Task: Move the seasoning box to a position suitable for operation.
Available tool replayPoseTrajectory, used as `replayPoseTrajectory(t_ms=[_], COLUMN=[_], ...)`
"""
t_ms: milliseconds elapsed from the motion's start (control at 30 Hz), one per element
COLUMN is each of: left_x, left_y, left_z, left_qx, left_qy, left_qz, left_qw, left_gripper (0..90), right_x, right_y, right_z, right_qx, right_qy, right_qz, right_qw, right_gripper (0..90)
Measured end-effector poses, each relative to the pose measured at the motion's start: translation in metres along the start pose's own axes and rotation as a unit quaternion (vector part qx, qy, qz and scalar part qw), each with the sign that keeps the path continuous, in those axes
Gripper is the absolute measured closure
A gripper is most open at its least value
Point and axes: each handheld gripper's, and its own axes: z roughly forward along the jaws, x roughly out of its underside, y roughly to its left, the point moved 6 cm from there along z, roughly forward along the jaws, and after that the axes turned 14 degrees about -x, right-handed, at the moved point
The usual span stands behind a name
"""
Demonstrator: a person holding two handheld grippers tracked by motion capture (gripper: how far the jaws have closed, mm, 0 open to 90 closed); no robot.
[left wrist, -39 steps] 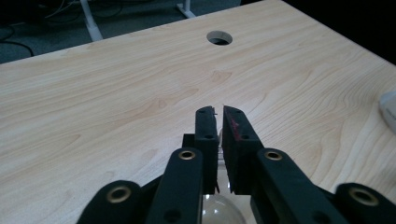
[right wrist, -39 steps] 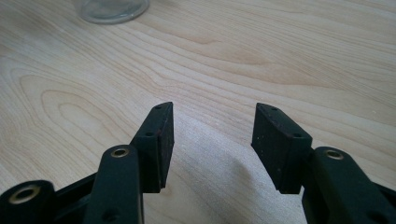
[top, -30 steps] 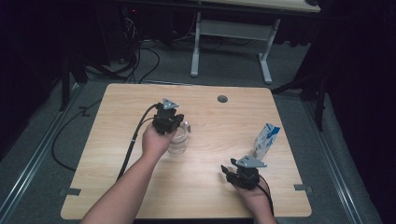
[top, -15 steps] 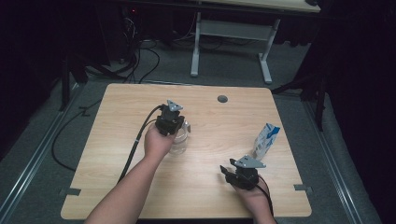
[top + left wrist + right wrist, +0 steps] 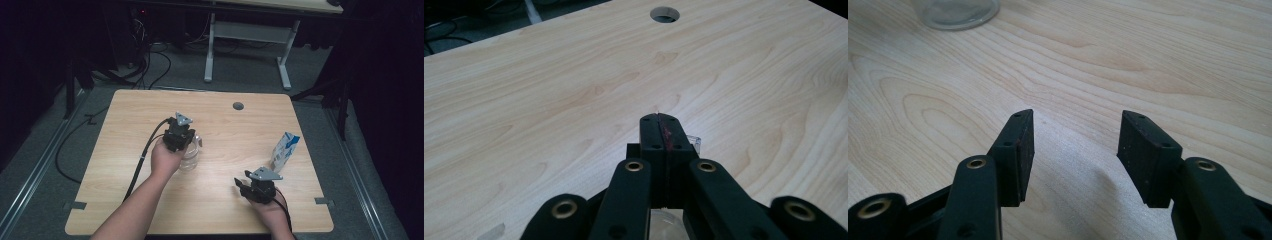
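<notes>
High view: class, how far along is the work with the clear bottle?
Done: nothing visibly finished; the carton stands untouched. In hand: the left gripper, jaws shut, sits over the clear bottle. Left: the right gripper rests open and empty near the carton.

Left hand-held gripper (image 5: 181,136): black body, grey three-cornered plate on top, a black cable (image 5: 142,159) trailing from it along the forearm. Seen in its own view, the jaws are flat black blocks with a thin reddish line at the seam between them; black link arms carry brass-coloured pivot bushings and small dark screw holes.

Right hand-held gripper (image 5: 259,188): same build, black body, grey three-cornered plate, dark cable (image 5: 286,210) with a reddish tint near the wrist. Its own view shows rectangular black jaw blocks with small screws along the edges and brass-ringed pivots on the links.

Forearms bare, no sleeves in view.
</notes>
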Motion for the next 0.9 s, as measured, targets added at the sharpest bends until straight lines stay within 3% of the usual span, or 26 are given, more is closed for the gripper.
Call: replayPoseTrajectory(t_ms=[167, 400, 567, 633, 733, 833, 867, 900], left_x=[0.007, 0.013, -0.005, -0.018, -0.024, -0.018, -0.014, -0.004], left_y=[0.0, 0.003, 0.009, 0.022, 0.034, 0.056, 0.063, 0.074], left_z=[-0.016, -0.035, -0.048, -0.052, -0.054, -0.05, -0.048, -0.043], left_qx=[0.002, 0.01, 0.027, 0.019, 0.015, 0.0, -0.004, -0.005], left_qy=[0.003, 0.009, -0.026, -0.048, -0.052, -0.046, -0.041, -0.029], left_qz=[0.007, 0.002, -0.014, -0.018, -0.029, -0.026, -0.032, -0.052], left_qw=[1.0, 0.9999, 0.9992, 0.9985, 0.9981, 0.9986, 0.9986, 0.9982], left_gripper=[90.0, 90.0, 90.0, 90.0, 90.0, 90.0, 90.0, 90.0], right_x=[0.0, 0.0, -0.001, -0.001, -0.001, 0.0, 0.0, 0.0], right_y=[0.002, 0.004, 0.005, 0.006, 0.006, 0.005, 0.005, 0.006], right_z=[0.001, 0.002, 0.002, 0.002, 0.002, 0.003, 0.003, 0.004], right_qx=[-0.002, -0.004, -0.005, -0.004, -0.004, -0.003, -0.003, -0.003], right_qy=[0.001, 0.004, 0.005, 0.004, 0.004, 0.008, 0.008, 0.009], right_qz=[-0.001, -0.005, -0.007, -0.008, -0.008, -0.012, -0.012, -0.012], right_qw=[1.0, 1.0, 0.9999, 0.9999, 0.9999, 0.9999, 0.9999, 0.9999], right_gripper=[48.9, 49.0, 49.2, 49.2, 49.2, 49.8, 49.8, 49.8])
